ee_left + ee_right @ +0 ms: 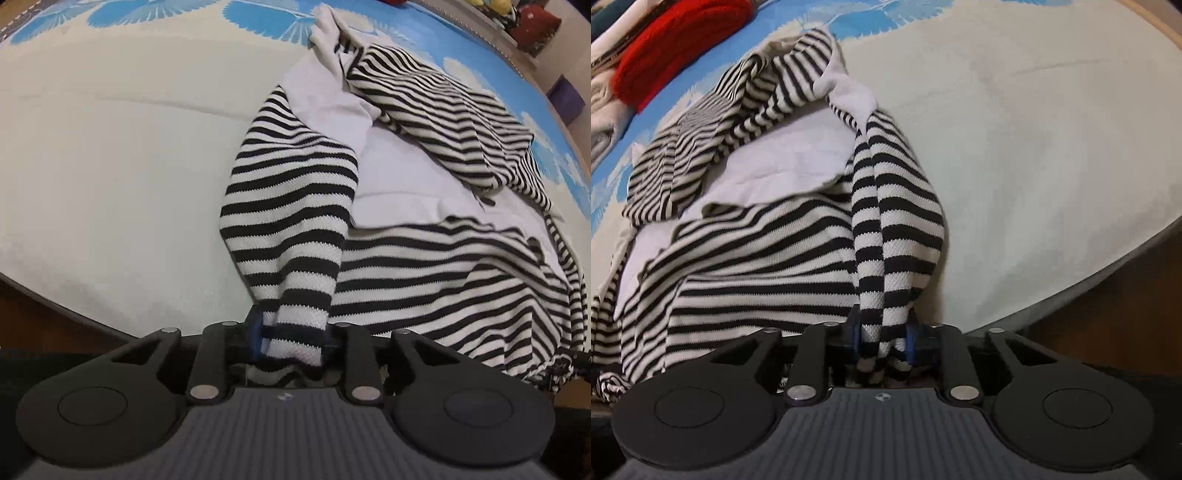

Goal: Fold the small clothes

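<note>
**Both tools clamp the striped top on the bed**

The left tool (pixel 293 338) sits at lower centre of its frame, its jaws closed tight on a bunched striped fold of the top (pixel 424 258). The black-and-white top spreads from centre to the right of that frame, with white fabric showing through its middle. It lies on the bed (pixel 110 166), whose cover is pale with a blue leaf print along the upper edge.

In the right wrist view, the right tool (pixel 882 341) is at lower centre, pinched shut on a hanging striped fold of the same top (pixel 757 240), which fills the left and centre. A red cloth (pixel 676 48) lies at upper left, beside pale folded clothes (pixel 605 110) at the left edge.
</note>
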Demonstrator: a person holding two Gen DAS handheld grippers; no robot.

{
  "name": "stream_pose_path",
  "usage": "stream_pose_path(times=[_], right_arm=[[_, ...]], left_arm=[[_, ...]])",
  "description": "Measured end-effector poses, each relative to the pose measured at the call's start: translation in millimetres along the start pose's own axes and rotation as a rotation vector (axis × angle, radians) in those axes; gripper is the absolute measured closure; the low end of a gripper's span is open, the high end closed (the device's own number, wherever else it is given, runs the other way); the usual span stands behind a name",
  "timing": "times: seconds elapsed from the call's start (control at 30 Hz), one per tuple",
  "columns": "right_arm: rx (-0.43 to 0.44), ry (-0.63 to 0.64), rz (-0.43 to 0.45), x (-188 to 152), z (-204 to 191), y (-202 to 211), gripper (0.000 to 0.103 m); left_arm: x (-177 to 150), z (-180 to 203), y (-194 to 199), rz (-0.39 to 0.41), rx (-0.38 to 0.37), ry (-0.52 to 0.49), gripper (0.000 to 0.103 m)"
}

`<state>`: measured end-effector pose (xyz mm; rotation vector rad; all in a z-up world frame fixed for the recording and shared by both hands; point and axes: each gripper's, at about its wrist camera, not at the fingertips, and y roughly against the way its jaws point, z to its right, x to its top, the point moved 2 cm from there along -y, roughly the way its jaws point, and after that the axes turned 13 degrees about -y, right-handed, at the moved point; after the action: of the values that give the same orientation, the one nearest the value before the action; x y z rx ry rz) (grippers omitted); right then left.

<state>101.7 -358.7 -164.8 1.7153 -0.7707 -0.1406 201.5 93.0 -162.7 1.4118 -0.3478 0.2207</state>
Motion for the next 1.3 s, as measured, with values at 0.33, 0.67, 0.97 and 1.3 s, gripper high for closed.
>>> stream_pose_path(times=[0.33, 0.67, 0.97, 1.3], right_arm=[[0.021, 0.024, 0.055, -2.3, -1.4, 10.2, 0.087], [0.189, 0.036, 0.224, 17.7, -14.4, 78.0, 0.089], [0.434, 0.062, 0.305, 12.0, -9.9, 195.3, 0.092], [0.344, 0.061, 0.241, 49.1, -19.3, 153.2, 0.092]], left_arm=[[-0.5, 6.0, 7.5, 0.043, -0.001, -0.055, 0.094], [15.3, 6.6, 68.4, 0.218, -0.041, -0.120, 0.095], [5.8, -6.5, 176.5, 0.320, -0.152, -0.120, 0.095], [55.9, -20.3, 136.6, 0.234, -0.179, -0.119, 0.095]])
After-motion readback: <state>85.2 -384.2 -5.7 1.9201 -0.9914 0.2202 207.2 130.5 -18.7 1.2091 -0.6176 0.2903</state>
